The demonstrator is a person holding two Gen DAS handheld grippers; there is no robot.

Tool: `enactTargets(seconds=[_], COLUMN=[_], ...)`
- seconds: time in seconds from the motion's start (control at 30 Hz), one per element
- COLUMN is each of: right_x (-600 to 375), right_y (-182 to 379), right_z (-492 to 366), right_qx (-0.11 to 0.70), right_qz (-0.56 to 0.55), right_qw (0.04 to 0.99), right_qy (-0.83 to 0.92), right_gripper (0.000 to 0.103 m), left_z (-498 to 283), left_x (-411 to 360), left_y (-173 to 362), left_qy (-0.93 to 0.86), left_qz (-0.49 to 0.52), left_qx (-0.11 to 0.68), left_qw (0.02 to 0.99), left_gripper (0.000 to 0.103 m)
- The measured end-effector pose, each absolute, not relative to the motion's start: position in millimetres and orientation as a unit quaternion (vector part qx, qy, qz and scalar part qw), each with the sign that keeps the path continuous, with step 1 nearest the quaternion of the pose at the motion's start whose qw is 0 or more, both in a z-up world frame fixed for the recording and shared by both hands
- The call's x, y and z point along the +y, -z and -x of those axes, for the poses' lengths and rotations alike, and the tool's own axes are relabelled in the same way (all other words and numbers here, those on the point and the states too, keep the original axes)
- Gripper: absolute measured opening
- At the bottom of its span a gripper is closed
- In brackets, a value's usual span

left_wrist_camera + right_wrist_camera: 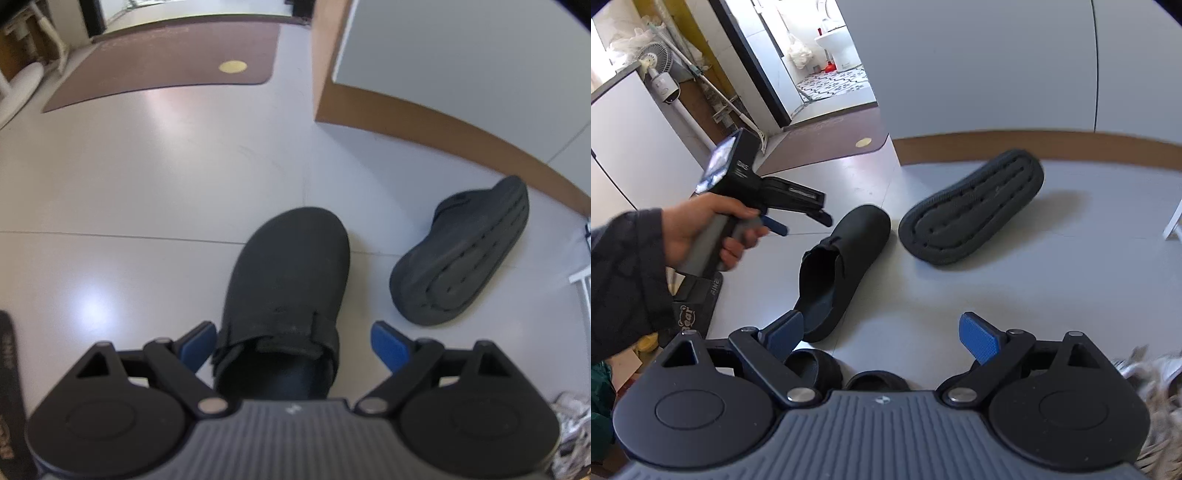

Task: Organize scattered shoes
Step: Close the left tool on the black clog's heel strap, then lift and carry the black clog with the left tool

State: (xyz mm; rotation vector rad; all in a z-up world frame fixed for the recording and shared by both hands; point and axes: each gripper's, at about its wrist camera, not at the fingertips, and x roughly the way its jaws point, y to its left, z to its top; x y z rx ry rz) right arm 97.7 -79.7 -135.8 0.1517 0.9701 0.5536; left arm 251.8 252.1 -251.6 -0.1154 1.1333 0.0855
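My left gripper (291, 345) hangs over the upright black clog (291, 273), fingers spread wide on either side of its collar — lined up, I judge, for a grab. Right of it, the second clog (469, 254) lies tipped, sole showing, near the baseboard (424, 120). My right gripper (886, 338) waits, fingers apart, empty.

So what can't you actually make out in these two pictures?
- Heel of the upright black slipper: left wrist view, hidden behind the left gripper body.
- Top of the tipped slipper: both views show mostly its sole.
- Two dark shoes near the bottom: right wrist view, mostly hidden by the right gripper.
- Pale shoe at the right edge: cut off and blurred.
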Motion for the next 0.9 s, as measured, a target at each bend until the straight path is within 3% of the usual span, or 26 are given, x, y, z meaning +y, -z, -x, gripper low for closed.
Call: enactTargets(seconds=[0.23, 0.6, 0.73, 0.9], right_x=[-76, -70, -68, -69], right_y=[183, 210, 216, 221], right_z=[-86, -76, -75, -76], right_qx=[0.473, 0.486, 0.495, 0.500], right_qz=[-0.053, -0.044, -0.041, -0.044], right_qw=[0.836, 0.826, 0.821, 0.819], right_qy=[-0.272, -0.282, -0.281, -0.277], right_gripper=[0.095, 0.095, 0.095, 0.095], left_z=[-258, -252, -258, -259], left_x=[249, 236, 236, 237], left_y=[284, 316, 324, 325], left_qy=[-0.038, -0.017, -0.019, -0.004], left_qz=[0.028, -0.059, -0.061, -0.087], left_qx=[0.535, 0.508, 0.511, 0.488], left_qw=[0.843, 0.859, 0.857, 0.868], left_gripper=[0.093, 0.103, 0.103, 0.093])
